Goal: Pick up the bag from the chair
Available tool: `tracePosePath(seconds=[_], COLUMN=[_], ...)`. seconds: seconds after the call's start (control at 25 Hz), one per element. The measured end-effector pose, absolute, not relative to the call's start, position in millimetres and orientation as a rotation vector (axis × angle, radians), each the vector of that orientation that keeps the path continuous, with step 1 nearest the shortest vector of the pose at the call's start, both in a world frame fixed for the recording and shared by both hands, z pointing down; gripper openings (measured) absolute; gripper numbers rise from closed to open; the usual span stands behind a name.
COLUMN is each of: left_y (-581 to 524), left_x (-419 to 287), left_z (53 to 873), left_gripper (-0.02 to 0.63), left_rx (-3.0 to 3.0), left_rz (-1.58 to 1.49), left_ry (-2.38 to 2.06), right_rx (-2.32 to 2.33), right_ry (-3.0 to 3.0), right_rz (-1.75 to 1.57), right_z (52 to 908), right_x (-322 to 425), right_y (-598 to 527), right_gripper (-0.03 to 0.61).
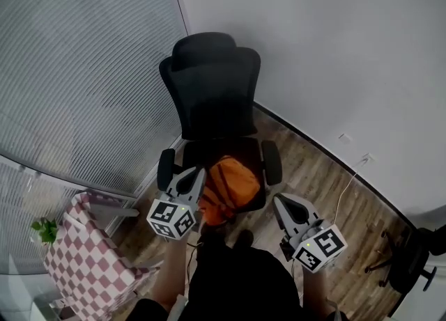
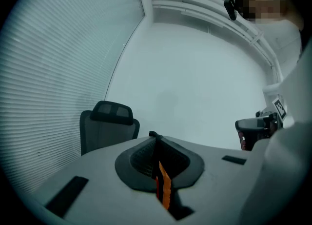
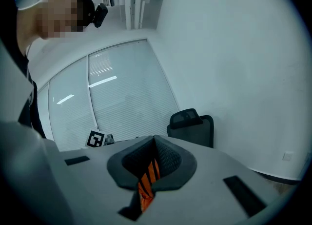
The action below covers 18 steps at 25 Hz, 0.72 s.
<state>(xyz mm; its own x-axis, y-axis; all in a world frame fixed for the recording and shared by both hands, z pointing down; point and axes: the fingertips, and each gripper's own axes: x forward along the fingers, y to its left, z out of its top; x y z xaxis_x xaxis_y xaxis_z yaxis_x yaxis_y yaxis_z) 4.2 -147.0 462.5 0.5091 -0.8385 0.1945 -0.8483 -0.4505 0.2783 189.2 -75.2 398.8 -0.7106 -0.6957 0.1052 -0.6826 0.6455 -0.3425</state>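
Head view: bag [image 1: 233, 182] runs lengthwise toward chair [image 1: 216, 93] backrest.

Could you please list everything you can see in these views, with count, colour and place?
Black mesh office chair: one, black, in the corner by the grey slatted blinds.
Orange fabric bag: one, orange, at that chair's seat front.
Plain orange strap: one, orange, left gripper view.
Orange-and-black striped strap: one, right gripper view.
Pink-and-white checked seat: one, lower left.
Small green plant: one, beside the checked seat.
Second black chair: one, right edge, cut off.
Brown plank floor: one, underneath.
Left tongs: one, grey, shut on the plain strap.
Right tongs: one, grey, shut on the striped strap.
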Motion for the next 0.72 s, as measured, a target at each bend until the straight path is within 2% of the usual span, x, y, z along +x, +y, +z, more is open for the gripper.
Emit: tracePosePath(seconds=[0.72], left_y=[-32], left_x=[-31], left_z=[393], left_gripper=[0.034], left_rx=[2.535], left_rz=[-0.083], left_ry=[-1.289], right_rx=[-1.197], right_ry=[2.814], right_rz=[-0.549], right_z=[387], right_x=[115], right_y=[5], right_gripper=[0.018])
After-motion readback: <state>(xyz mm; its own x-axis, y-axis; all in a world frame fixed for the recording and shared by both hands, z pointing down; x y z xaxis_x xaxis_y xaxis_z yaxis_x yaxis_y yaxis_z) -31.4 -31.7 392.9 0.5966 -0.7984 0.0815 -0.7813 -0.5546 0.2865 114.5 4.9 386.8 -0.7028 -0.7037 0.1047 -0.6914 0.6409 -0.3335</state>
